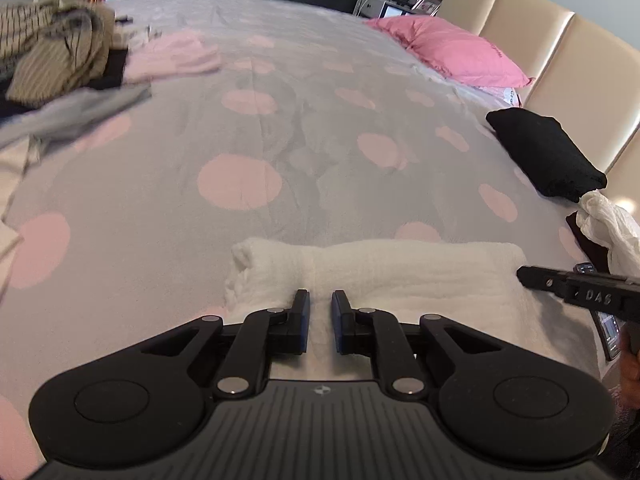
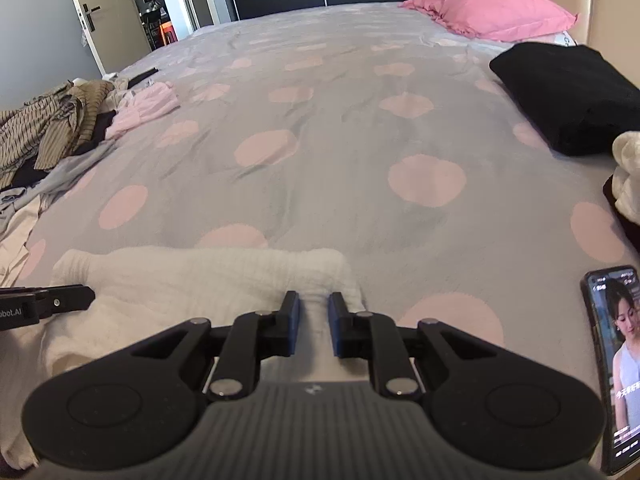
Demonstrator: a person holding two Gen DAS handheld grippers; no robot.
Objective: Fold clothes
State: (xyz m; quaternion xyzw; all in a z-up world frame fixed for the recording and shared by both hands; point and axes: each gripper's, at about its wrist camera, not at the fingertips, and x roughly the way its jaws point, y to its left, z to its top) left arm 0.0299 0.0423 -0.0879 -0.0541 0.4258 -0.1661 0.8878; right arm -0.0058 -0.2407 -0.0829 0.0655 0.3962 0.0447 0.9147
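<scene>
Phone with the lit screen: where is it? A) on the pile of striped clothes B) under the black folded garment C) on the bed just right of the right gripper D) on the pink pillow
C: the phone lies on the spotted bedspread by the right gripper, screen lit, well clear of the pink pillow and the black folded garment.

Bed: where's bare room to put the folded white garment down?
Free: the wide middle of the bedspread, between the white garment and the pink pillow. Crowded: the clothes pile along the left edge; the black folded garment and a crumpled white cloth on the right; a phone at the near right.
</scene>
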